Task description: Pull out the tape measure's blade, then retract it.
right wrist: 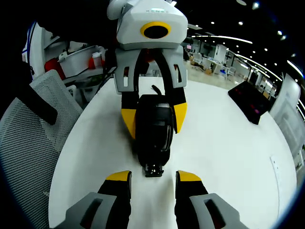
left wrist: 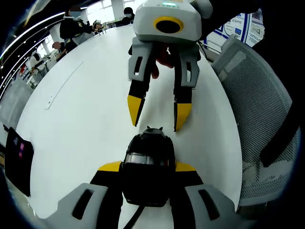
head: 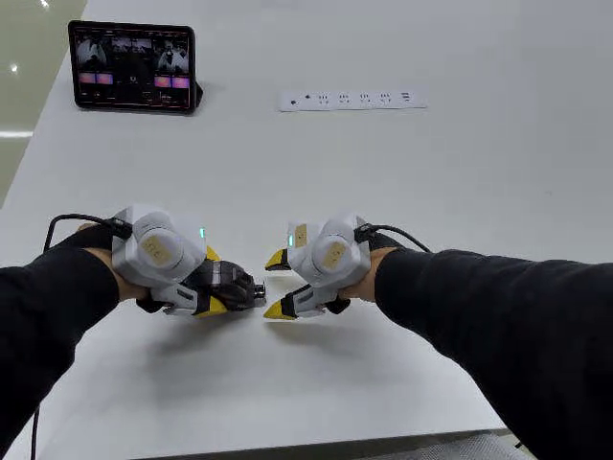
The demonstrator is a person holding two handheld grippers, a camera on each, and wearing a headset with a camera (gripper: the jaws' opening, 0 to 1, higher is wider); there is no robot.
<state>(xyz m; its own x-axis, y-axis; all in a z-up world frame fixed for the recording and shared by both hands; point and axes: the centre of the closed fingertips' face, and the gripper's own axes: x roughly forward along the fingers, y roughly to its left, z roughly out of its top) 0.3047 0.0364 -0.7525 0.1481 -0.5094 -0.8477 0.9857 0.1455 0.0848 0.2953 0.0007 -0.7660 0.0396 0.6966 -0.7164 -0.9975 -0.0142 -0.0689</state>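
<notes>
Now at hand: the pull-out looks not yet begun; by my reading, grabbing the blade's end comes next.
Left side: the left claw [head: 212, 281] is clamped on the black tape measure [head: 233, 285], one yellow-tipped jaw against each flat side of the case, with the case mouth facing the other claw.
Why held so: gripping the flat sides probably keeps the mouth clear, so the blade can run straight out.
Right side: the right claw [head: 277, 285] has its jaws parted and nothing in them; its tips flank the end hook [right wrist: 153, 170] without touching it, likely lined up to pinch it.
Where the tape measure is: between the two claws, low at the near part of the white surface [head: 383, 172]; whether it rests on it I cannot tell.
Case and contents: the blade seems wholly wound inside; the small dark end hook is all that shows at the mouth.
Other container: a pale bin [right wrist: 85, 56] beyond the mesh chair [right wrist: 28, 124]; its contents are too blurred to name.
Elsewhere: a lit tablet [head: 132, 65] propped at the far left and a white power strip [head: 351, 100], both well apart from the work.
Risk: the hook is small, so a slightly off-centre pinch could miss it.
</notes>
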